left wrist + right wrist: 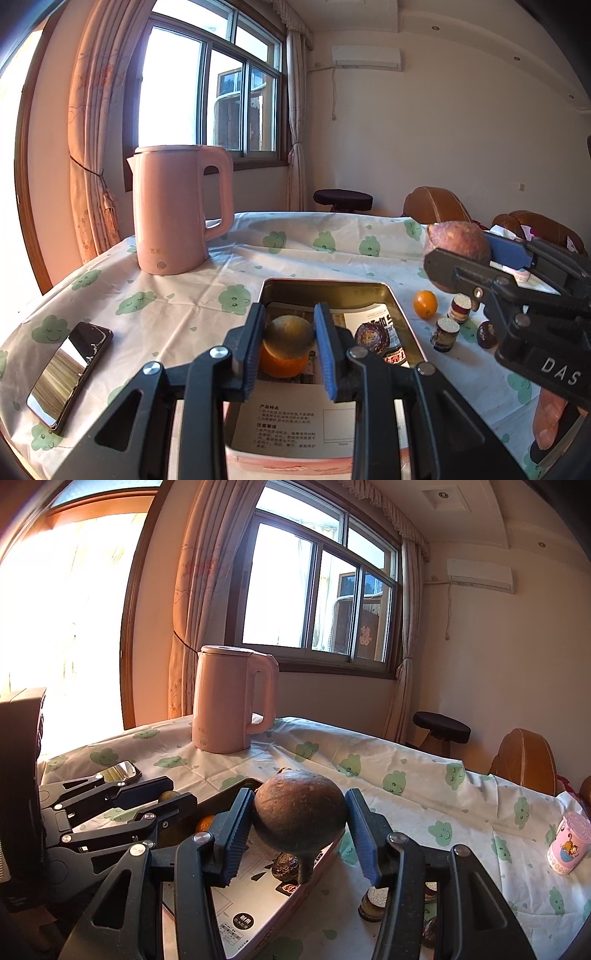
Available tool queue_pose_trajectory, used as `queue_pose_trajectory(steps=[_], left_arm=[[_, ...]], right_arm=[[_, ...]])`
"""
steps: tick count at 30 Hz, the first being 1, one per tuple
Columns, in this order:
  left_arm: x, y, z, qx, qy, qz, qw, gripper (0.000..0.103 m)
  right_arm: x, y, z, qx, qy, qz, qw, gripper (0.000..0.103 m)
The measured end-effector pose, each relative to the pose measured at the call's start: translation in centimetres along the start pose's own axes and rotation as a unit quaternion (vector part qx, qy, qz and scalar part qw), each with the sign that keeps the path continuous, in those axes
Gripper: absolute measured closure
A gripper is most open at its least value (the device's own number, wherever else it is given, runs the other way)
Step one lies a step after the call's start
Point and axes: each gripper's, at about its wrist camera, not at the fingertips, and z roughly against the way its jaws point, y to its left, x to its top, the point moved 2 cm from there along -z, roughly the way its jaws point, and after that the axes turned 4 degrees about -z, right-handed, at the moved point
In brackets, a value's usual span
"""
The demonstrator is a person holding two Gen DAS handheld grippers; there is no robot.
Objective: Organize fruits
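In the left wrist view my left gripper (290, 347) is shut on a small round yellow-brown fruit (288, 330), held just above an open metal tin (325, 283). Under it in the tin lie an orange (282, 365) and a dark purple fruit (371, 336) on printed paper. My right gripper (299, 830) is shut on a large brown round fruit (299, 808), stem down, above the tin's right rim (295, 895). That same big fruit (458, 240) hangs at the right in the left wrist view. A small orange (424, 303) and a dark fruit (485, 334) lie on the cloth.
A pink kettle (173, 210) stands at the back left and a phone (70, 373) lies at the left front. Two small jars (460, 308) stand right of the tin. A pink cartoon cup (567, 843) stands far right. Chairs and a stool stand beyond the table.
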Motion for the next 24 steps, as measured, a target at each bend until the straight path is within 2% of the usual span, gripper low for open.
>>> queue_pose_trajectory(steps=[24], left_arm=[[-0.6,0.2,-0.9,-0.006,0.028,-0.005,0.9996,0.074]], right_arm=[[-1.6,0.6,-3.0,0.014,0.038,-0.016,0.999,0.050]])
